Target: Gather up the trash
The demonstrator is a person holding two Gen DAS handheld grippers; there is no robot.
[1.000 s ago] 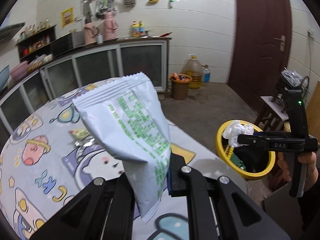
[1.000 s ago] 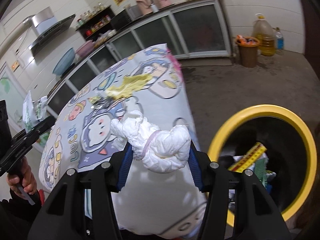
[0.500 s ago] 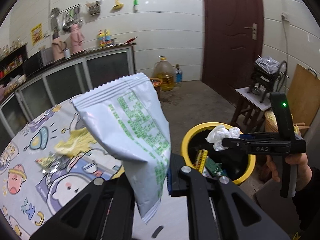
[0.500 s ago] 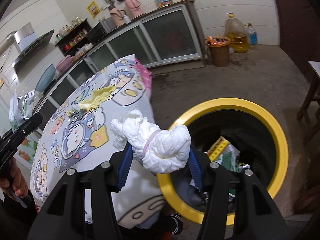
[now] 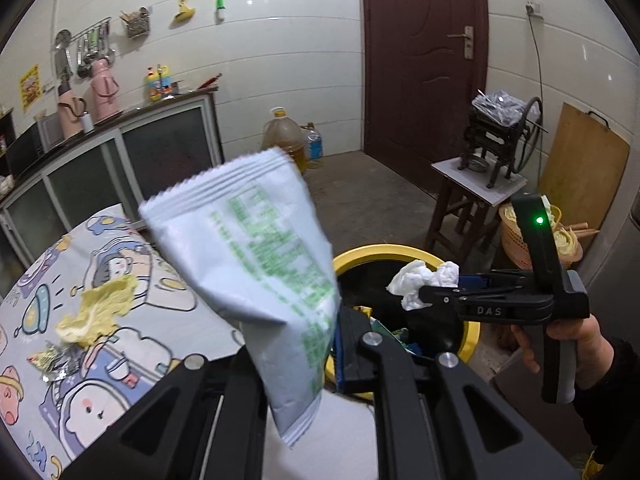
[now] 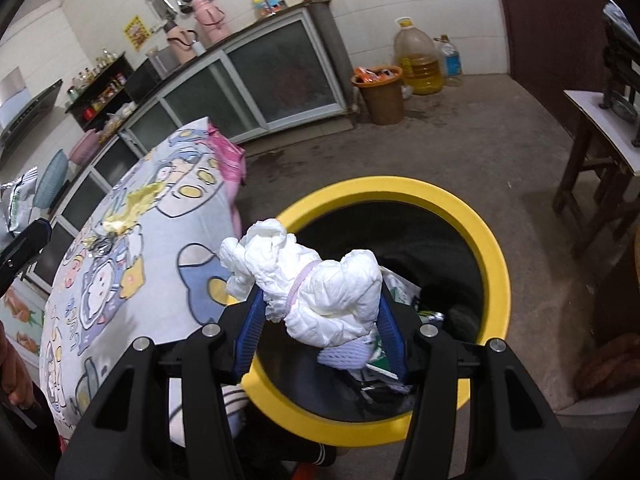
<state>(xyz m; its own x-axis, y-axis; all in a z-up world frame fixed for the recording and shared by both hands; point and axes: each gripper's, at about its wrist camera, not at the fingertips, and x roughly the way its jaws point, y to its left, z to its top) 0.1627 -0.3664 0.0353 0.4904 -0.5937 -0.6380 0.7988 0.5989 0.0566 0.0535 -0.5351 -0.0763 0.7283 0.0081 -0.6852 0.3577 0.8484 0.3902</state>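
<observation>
Legible marking: the letters "DAS", in pale capitals, on the black side of the right gripper (image 5: 414,294), seen from the left wrist view. The pale snack packet (image 5: 256,264) carries blocks of green print, too blurred to read. A yellow wall poster (image 6: 137,32) bears red figures, illegible. No other readable text, number or brand found.

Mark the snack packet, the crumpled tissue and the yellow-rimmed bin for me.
snack packet (image 5: 244,264): left wrist view, middle of its printed face.
crumpled tissue (image 6: 320,292): right wrist view, centre of the wad.
yellow-rimmed bin (image 6: 498,264): right wrist view, right side of the rim.
</observation>
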